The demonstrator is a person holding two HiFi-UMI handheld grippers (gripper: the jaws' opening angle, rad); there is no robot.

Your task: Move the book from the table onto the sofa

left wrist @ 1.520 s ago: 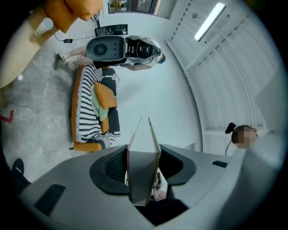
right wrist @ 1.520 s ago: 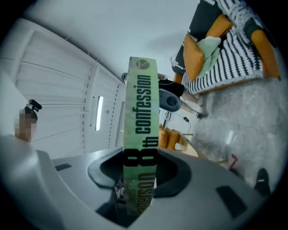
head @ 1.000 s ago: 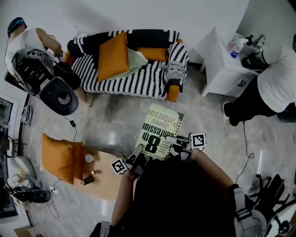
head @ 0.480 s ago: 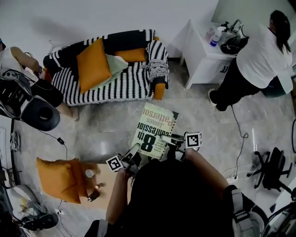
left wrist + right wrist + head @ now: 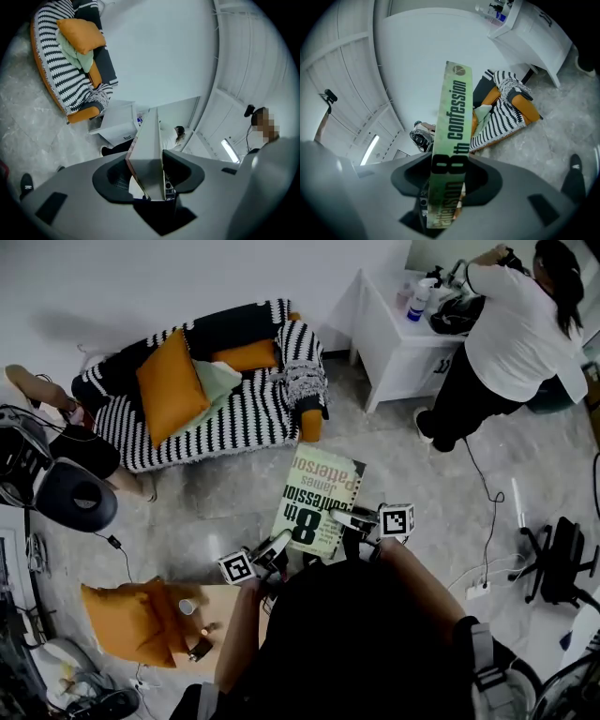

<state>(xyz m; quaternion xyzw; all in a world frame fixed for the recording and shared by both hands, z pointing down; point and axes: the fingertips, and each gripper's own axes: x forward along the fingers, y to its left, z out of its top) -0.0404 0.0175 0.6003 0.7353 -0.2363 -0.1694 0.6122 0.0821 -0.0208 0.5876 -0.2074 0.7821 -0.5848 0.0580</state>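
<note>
Clearly, the book (image 5: 317, 501) was off the tabletop (image 5: 234, 607) and in the air over the floor, short of the sofa (image 5: 211, 423). The left gripper (image 5: 275, 549) had its fingers partly open and clamped on the page edge; the right gripper (image 5: 345, 518) pinched the spine likewise. To carry it well, both hands should probably travel together at one height, with the cover level so neither grip twists loose. They should aim for the bare striped seat beside the orange cushion (image 5: 169, 385) and lower the book before letting go.
</note>
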